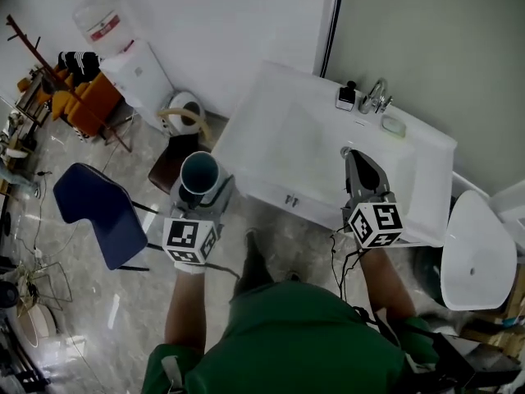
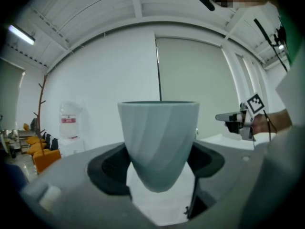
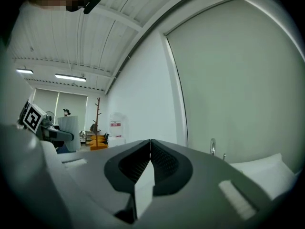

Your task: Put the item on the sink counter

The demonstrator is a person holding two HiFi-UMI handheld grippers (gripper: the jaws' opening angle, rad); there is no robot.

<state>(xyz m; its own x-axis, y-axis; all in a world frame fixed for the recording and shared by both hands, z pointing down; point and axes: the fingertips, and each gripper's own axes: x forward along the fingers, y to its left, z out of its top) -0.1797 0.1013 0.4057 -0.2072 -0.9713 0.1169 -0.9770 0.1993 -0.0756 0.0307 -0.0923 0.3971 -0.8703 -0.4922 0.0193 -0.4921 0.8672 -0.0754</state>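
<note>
**Cup gripped on the left, just off the counter**

The cup point(image 1: 199, 173) is sitting upright between the left gripper's point(image 2: 159, 163) wide-spread jaws, both pads pressing its sides. It's hanging above the floor point(image 1: 139, 302), just left of the counter point(image 1: 262, 121). The right gripper point(image 1: 355, 156) is hovering over the counter, jaws pinched together, carrying nothing.

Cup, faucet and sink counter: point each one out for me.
cup point(image 2: 158, 142), left gripper view, middle of its outer wall.
faucet point(image 1: 376, 95), head view, its curved spout.
sink counter point(image 1: 248, 131), head view, bare left part of its top.
</note>
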